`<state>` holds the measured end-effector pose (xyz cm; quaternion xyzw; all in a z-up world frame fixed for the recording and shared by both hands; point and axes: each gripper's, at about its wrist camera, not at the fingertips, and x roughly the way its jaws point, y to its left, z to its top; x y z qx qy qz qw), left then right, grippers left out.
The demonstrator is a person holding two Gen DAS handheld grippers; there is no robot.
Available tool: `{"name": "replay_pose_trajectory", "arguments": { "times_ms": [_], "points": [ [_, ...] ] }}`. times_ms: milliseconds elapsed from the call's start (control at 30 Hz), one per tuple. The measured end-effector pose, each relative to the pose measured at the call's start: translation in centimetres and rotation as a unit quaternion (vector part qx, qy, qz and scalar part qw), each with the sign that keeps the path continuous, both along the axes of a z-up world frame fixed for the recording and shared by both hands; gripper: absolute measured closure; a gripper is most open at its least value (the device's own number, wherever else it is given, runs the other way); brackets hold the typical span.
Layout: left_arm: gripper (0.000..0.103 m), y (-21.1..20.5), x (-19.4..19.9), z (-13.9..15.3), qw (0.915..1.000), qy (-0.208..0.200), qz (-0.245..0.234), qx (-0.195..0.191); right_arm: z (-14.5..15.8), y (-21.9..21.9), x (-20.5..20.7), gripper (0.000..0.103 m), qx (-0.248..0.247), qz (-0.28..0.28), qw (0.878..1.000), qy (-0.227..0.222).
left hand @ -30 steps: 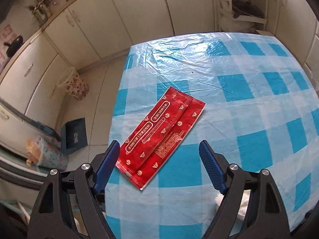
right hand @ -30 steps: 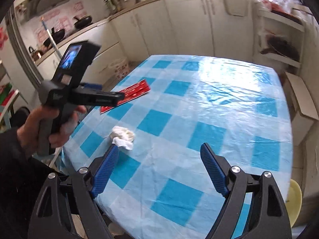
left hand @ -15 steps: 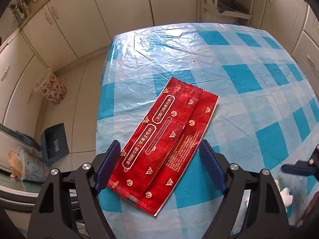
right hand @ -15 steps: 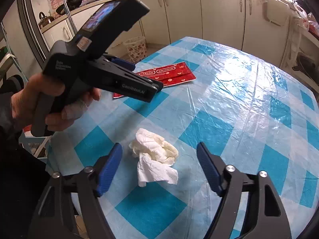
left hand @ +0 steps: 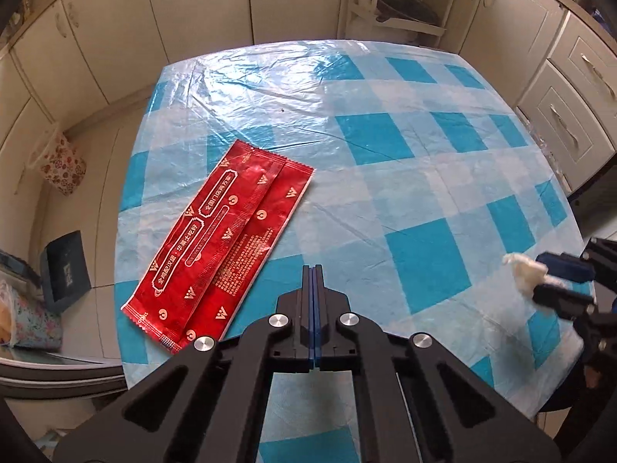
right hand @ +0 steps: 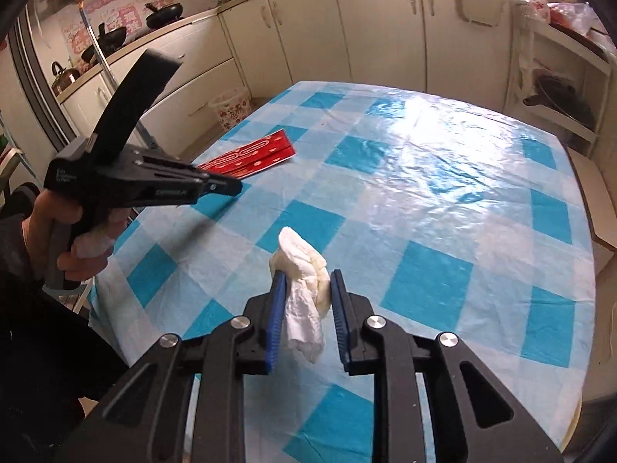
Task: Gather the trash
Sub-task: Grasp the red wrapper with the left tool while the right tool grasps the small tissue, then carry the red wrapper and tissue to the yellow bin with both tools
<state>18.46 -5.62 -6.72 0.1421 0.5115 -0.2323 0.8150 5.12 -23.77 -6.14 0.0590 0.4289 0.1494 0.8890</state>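
A red snack wrapper (left hand: 223, 243) lies flat on the blue-checked table (left hand: 385, 177), near its left edge; it also shows in the right wrist view (right hand: 250, 156). My left gripper (left hand: 312, 274) is shut and empty, hovering just right of the wrapper's near end; it shows in the right wrist view (right hand: 231, 189) too. My right gripper (right hand: 306, 285) is shut on a crumpled white tissue (right hand: 304, 270), held above the table. The tissue also shows at the right of the left wrist view (left hand: 524, 270).
A floral-patterned waste bin (left hand: 58, 166) stands on the floor left of the table, by the cabinets; it also shows in the right wrist view (right hand: 231, 106). A dark dustpan (left hand: 65, 266) lies on the floor. An open shelf unit (left hand: 401, 7) stands behind the table.
My left gripper has closed with nothing in it and shifted right of the wrapper. My right gripper has closed on the tissue and lifted it off the table.
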Motion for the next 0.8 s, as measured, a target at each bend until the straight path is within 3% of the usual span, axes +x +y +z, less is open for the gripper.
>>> {"name": "replay_pose_trajectory", "arguments": {
  "times_ms": [100,133,167,233,300,433,467,600,667,700,767,800],
  "points": [
    [0.100,0.8,0.0,1.4,0.9978,-0.059,0.007,0.030,0.8,-2.6,-1.4,0.079,0.012,-0.029,0.999,-0.003],
    [0.082,1.4,0.4,1.6,0.9968,-0.069,0.013,0.039,1.0,-3.5,-1.9,0.079,0.023,-0.039,0.999,-0.002],
    [0.048,2.2,0.9,1.5,0.9967,-0.069,0.013,0.041,1.0,-4.0,-1.9,0.079,0.032,-0.046,0.998,-0.001],
    [0.030,3.0,1.7,1.3,0.9935,-0.096,0.010,0.060,1.2,-4.7,-2.3,0.079,0.038,-0.053,0.998,-0.003],
    [0.027,3.5,2.2,0.8,0.9964,-0.069,-0.013,0.048,1.0,-4.9,-2.0,0.079,0.039,-0.056,0.998,-0.003],
    [0.018,3.6,3.0,-1.4,0.9955,-0.053,-0.035,0.070,0.5,-4.9,-1.6,0.079,0.049,-0.057,0.997,0.006],
    [0.016,3.8,3.3,-1.5,0.9961,-0.054,-0.034,0.061,0.4,-4.9,-1.5,0.079,0.051,-0.056,0.997,0.007],
    [0.019,4.5,4.4,-1.9,0.9994,-0.015,-0.021,0.021,0.0,-4.6,-1.1,0.079,0.051,-0.050,0.997,0.013],
    [0.040,4.1,3.9,-1.6,0.9993,-0.014,-0.031,0.017,-0.1,-4.8,-1.0,0.079,0.050,-0.051,0.997,0.016],
    [0.044,3.9,3.7,-1.5,0.9993,-0.012,-0.032,0.015,-0.2,-5.0,-1.0,0.079,0.050,-0.053,0.997,0.017],
    [0.071,3.8,3.3,-1.3,0.9995,-0.010,-0.027,0.011,-0.1,-5.6,-1.2,0.079,0.050,-0.059,0.997,0.017],
    [0.080,3.7,3.1,-1.2,0.9996,-0.005,-0.025,0.008,0.0,-5.9,-1.4,0.079,0.051,-0.063,0.997,0.016]
  ]
}}
